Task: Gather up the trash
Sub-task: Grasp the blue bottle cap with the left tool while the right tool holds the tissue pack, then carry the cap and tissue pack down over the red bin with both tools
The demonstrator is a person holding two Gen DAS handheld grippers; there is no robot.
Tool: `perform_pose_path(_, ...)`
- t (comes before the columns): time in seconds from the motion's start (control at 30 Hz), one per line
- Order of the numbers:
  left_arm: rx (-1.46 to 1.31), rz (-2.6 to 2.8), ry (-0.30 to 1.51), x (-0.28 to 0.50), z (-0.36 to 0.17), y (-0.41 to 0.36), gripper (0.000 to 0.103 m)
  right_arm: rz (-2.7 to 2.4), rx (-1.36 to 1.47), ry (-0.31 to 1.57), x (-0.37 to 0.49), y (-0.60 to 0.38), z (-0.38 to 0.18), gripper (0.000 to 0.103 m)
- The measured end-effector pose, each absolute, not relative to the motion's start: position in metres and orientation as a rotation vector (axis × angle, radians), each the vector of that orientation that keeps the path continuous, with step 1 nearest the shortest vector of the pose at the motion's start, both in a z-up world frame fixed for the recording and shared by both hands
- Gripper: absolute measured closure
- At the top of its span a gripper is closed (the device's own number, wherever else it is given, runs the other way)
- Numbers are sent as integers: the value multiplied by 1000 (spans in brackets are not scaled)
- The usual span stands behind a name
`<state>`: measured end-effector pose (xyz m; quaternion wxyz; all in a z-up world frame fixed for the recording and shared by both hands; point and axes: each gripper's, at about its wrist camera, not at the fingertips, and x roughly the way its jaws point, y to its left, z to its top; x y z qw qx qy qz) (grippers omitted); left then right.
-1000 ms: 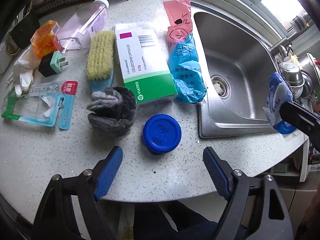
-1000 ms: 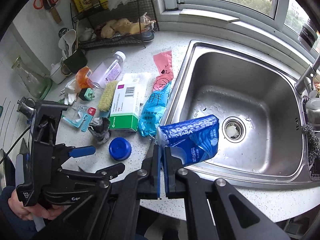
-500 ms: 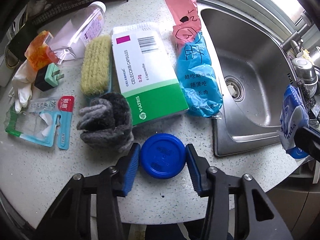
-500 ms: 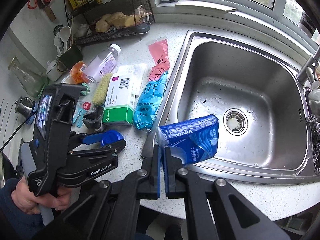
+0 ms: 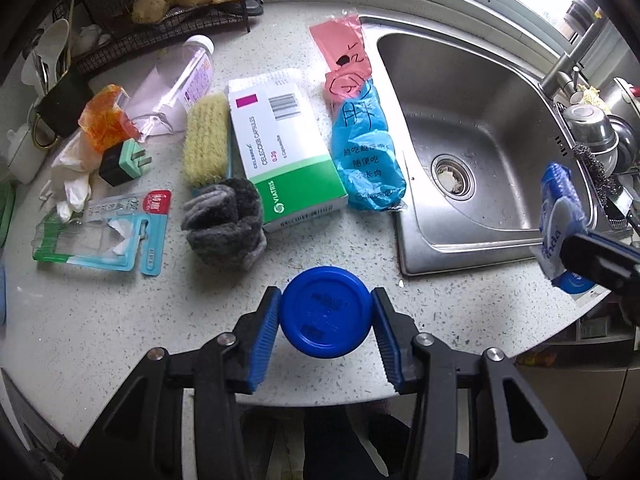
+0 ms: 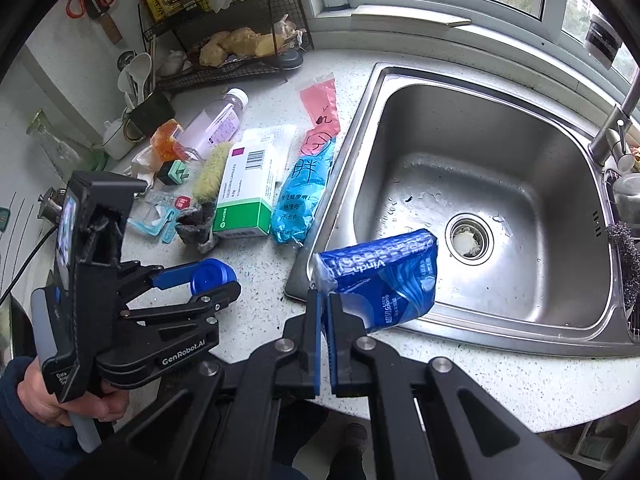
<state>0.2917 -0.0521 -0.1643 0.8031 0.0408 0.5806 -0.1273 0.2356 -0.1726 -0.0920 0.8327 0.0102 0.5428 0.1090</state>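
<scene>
My left gripper (image 5: 325,312) is shut on a round blue lid (image 5: 325,311) near the counter's front edge; it also shows in the right wrist view (image 6: 212,274). My right gripper (image 6: 327,304) is shut on a blue tissue pack (image 6: 384,276) and holds it over the sink's front rim; the pack shows at the right edge of the left wrist view (image 5: 556,208). On the counter lie a white and green medicine box (image 5: 286,148), a blue and pink plastic bag (image 5: 362,136), a grey cloth (image 5: 226,220), a torn blister pack (image 5: 104,232) and an empty bottle (image 5: 176,80).
A steel sink (image 5: 480,100) fills the right side, with a tap (image 6: 618,120) and pots (image 5: 592,128) beyond it. A yellow brush (image 5: 206,138), a green plug (image 5: 126,162), an orange wrapper (image 5: 106,118) and white gloves (image 5: 70,184) lie left. A wire rack (image 5: 168,12) stands behind.
My left gripper moved forward over the blue lid and closed on it. My right gripper kept its hold on the tissue pack and barely moved.
</scene>
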Motion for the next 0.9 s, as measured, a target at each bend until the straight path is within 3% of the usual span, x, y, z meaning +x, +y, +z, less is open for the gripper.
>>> perform_pose_path(0.5,39,-167,1069,172,-68,-34,60,415,-48,1074,152,-176,-67,101)
perform_pose_path(0.9,13,-86,1077,66,-70,-46,60,530,-99,1093,80,-180,-77,101)
